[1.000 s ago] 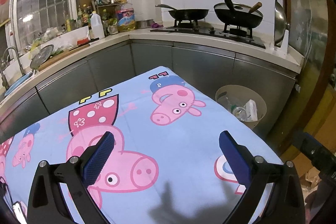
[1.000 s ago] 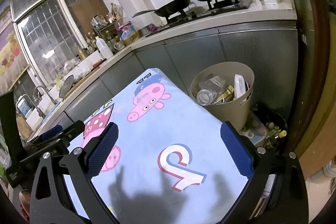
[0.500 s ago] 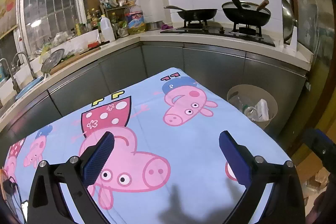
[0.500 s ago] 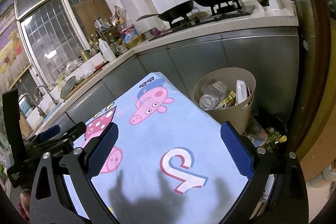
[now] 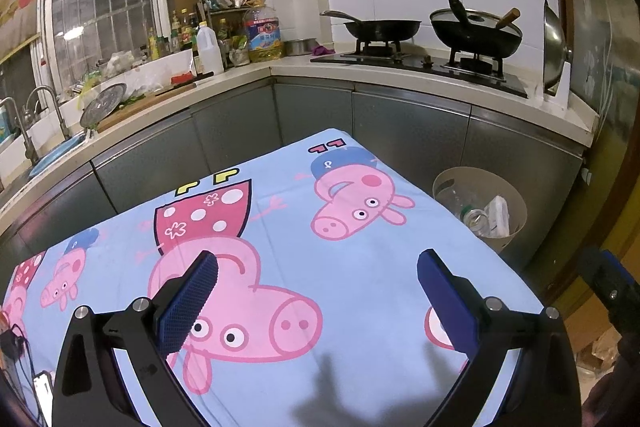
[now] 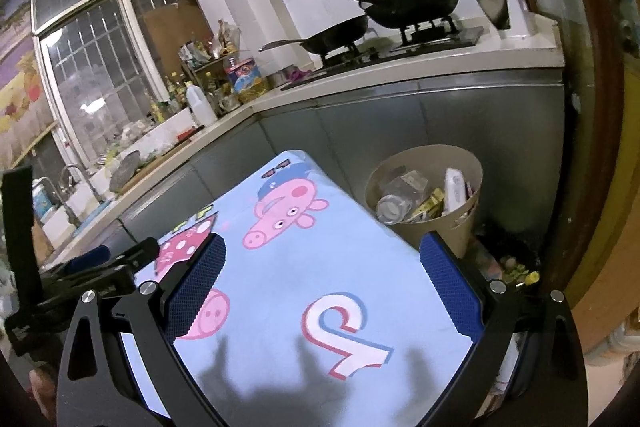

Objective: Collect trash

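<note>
we see our right gripper (image 6: 322,283) wide open over a blue pig cloth (image 6: 320,267) with nothing in it. a tan bin (image 6: 460,227) sits just past the cloth's edge, full of trash. the left gripper (image 6: 92,267) pokes in beside us.

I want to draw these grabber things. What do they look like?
Both look alike. The left gripper and the right gripper each have two black metal arms shaped like a V, with triangle cut-outs and round silver screws. The jaws carry flat dark blue pads with a bumpy grid texture. No cables or sleeves show on them.
</note>
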Motion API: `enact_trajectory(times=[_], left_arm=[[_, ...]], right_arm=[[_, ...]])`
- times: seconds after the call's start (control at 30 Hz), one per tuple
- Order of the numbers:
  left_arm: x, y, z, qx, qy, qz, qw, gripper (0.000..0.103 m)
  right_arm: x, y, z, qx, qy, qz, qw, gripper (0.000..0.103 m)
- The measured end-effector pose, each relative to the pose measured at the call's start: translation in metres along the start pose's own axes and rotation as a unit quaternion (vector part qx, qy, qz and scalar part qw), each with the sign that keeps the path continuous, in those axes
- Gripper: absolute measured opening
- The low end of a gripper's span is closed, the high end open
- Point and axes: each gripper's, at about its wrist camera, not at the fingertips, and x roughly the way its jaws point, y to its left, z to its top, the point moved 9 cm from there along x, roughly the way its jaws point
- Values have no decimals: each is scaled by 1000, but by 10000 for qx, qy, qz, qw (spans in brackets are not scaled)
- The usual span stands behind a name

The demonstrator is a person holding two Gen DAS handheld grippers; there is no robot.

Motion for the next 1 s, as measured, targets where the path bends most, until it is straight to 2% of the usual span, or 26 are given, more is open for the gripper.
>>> enact_trajectory(times=[0.13, 0.37, 1.0], left_arm=[[0, 0, 0, 21, 0, 2, 10000, 99], [4, -3, -6, -49, 168, -229, 9996, 99], [7, -2, -10, -154, 313, -119, 9993, 99]], right_arm=[[0, 3, 1, 18, 7, 109, 9999, 97], [4, 7, -3, -46, 104, 166, 9998, 97], [10, 5, -8, 19, 203, 178, 9996, 97]])
